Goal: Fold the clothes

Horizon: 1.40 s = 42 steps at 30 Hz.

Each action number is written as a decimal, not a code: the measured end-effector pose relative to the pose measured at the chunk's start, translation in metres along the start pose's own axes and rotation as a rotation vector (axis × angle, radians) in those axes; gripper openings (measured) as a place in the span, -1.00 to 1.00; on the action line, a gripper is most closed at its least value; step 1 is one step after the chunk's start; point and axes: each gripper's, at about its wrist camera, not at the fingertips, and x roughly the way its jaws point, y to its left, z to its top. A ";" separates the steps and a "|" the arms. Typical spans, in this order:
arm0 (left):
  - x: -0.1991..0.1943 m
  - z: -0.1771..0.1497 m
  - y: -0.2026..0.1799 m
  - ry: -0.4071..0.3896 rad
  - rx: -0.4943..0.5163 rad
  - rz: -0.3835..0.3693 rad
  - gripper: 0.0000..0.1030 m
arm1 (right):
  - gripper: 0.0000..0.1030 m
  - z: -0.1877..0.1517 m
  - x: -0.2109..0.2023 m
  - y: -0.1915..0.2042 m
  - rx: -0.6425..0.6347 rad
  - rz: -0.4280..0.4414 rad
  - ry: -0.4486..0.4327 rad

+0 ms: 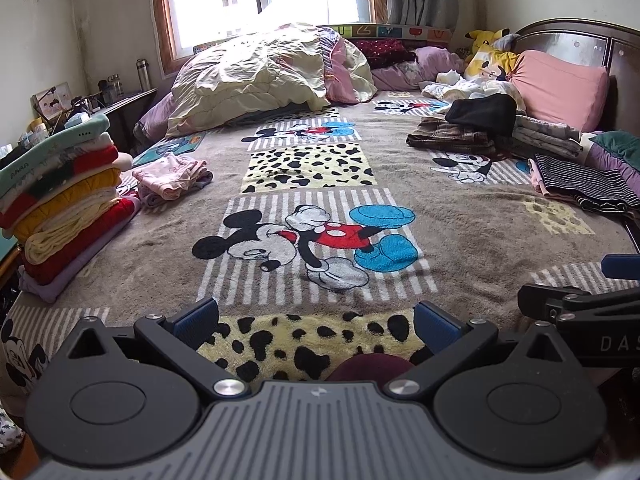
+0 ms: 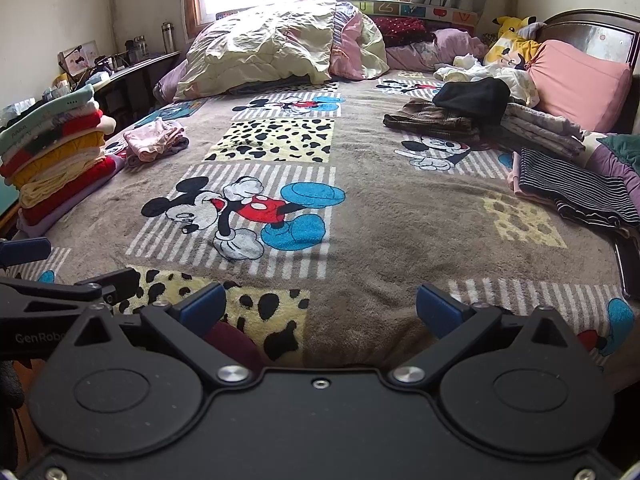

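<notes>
Both tools hover wide apart and empty over the bed's near edge: the left tool [image 1: 316,326], the right tool [image 2: 320,306]. Just below them lies a maroon garment [image 1: 370,366], partly hidden. A cartoon-mouse blanket [image 2: 360,208] covers the bed. At left stands a stack of folded clothes [image 1: 60,196]; at right lie a striped garment [image 2: 576,192] and a black garment [image 1: 482,114]; a rumpled quilt [image 1: 272,68] lies under the window
</notes>
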 end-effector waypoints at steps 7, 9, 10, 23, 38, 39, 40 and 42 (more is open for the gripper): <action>0.003 -0.002 -0.002 0.007 -0.002 -0.002 0.99 | 0.99 -0.003 0.001 0.001 -0.002 0.001 -0.002; -0.001 -0.003 -0.001 0.008 -0.002 -0.002 0.99 | 0.99 -0.001 0.004 0.002 -0.003 -0.001 0.002; -0.001 -0.002 -0.001 0.009 -0.002 -0.002 0.99 | 0.99 -0.001 0.004 0.002 -0.004 -0.001 0.002; -0.001 -0.001 -0.002 0.013 -0.006 -0.001 0.99 | 0.99 0.002 0.002 0.000 -0.007 -0.001 0.013; -0.003 -0.004 0.000 0.007 -0.004 0.002 0.99 | 0.99 0.000 0.003 0.002 -0.009 -0.001 0.009; -0.001 -0.004 0.000 0.006 -0.004 0.002 0.99 | 0.99 0.000 0.004 0.003 -0.009 -0.001 0.009; -0.002 -0.004 0.000 0.006 -0.003 0.002 0.99 | 0.99 0.000 0.004 0.003 -0.010 0.000 0.009; -0.002 -0.004 0.000 0.006 -0.004 0.002 0.99 | 0.99 0.000 0.005 0.003 -0.010 0.000 0.009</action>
